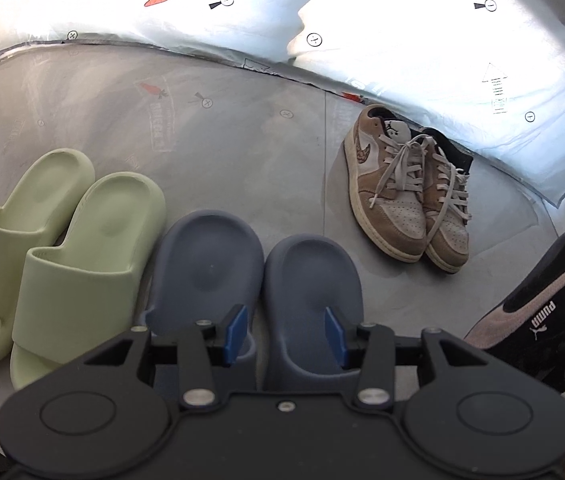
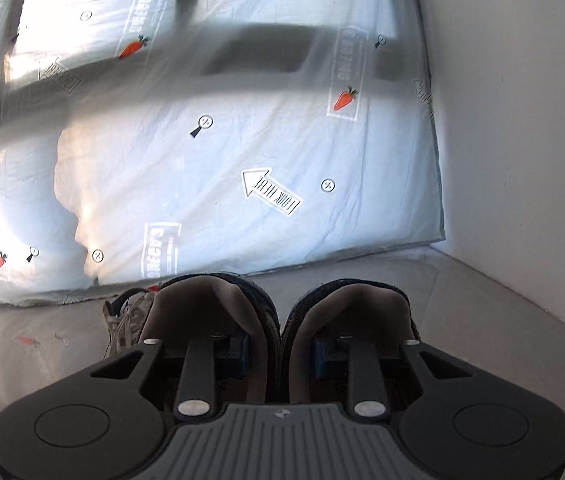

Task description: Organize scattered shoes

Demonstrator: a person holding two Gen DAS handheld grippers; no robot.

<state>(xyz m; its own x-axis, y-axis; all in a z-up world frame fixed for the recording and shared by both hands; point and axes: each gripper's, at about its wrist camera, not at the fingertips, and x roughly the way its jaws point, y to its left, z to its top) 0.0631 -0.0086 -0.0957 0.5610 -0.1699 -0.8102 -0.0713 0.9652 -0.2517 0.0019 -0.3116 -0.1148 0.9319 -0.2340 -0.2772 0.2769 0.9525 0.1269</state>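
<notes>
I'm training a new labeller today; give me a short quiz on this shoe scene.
1. True or false: the green slides sit side by side.
2. The right tool grips: A) both black sneakers, B) a boot, C) nothing.
3. Which shoes lie directly below the left tool?
Key: 1 true; 2 A; 3 the blue slides.

Green slides (image 1: 54, 248), blue slides (image 1: 258, 280) and tan sneakers (image 1: 406, 196) paired (black sneakers (image 2: 282, 320) lifted).
</notes>
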